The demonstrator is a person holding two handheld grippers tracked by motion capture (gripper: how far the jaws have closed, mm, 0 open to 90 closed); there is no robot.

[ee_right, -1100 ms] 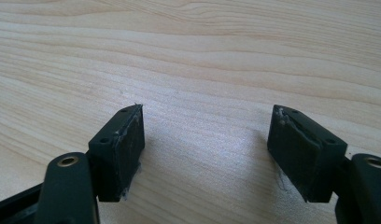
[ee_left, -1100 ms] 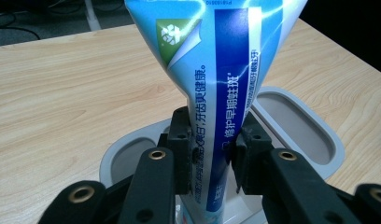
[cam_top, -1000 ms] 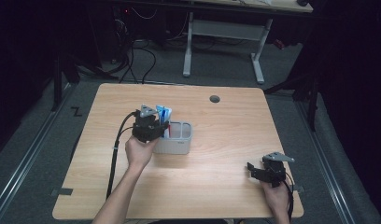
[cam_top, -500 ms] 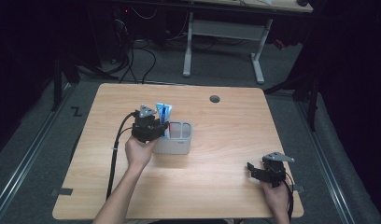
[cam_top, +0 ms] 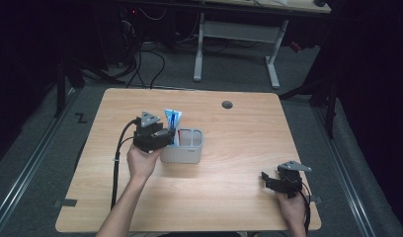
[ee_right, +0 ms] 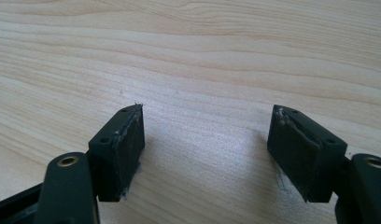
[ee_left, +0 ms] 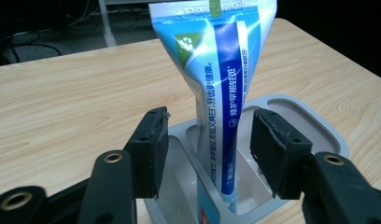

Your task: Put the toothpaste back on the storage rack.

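A blue and white toothpaste tube (ee_left: 221, 93) stands upright, cap end down, in the left compartment of a grey plastic holder (ee_left: 319, 126) on the wooden table. My left gripper (ee_left: 209, 121) is open, with the tube between its jaws and a gap at each pad; the jaws have just been opening. From the high view, the left gripper (cam_top: 167, 136) sits at the holder's (cam_top: 189, 150) left end, beside the tube (cam_top: 172, 120). My right gripper (cam_top: 268, 180) rests near the table's front right corner. It stands open (ee_right: 207, 121) over bare wood with nothing between its jaws.
The holder's right compartment (cam_top: 192, 138) looks empty. A round cable hole (cam_top: 227, 104) lies at the back of the table (cam_top: 249, 133). Beyond the far edge stand a white desk frame (cam_top: 234, 34) and floor cables.
The left gripper's jaws have spread away from the tube, which stays upright in the holder. The right hand has kept still.
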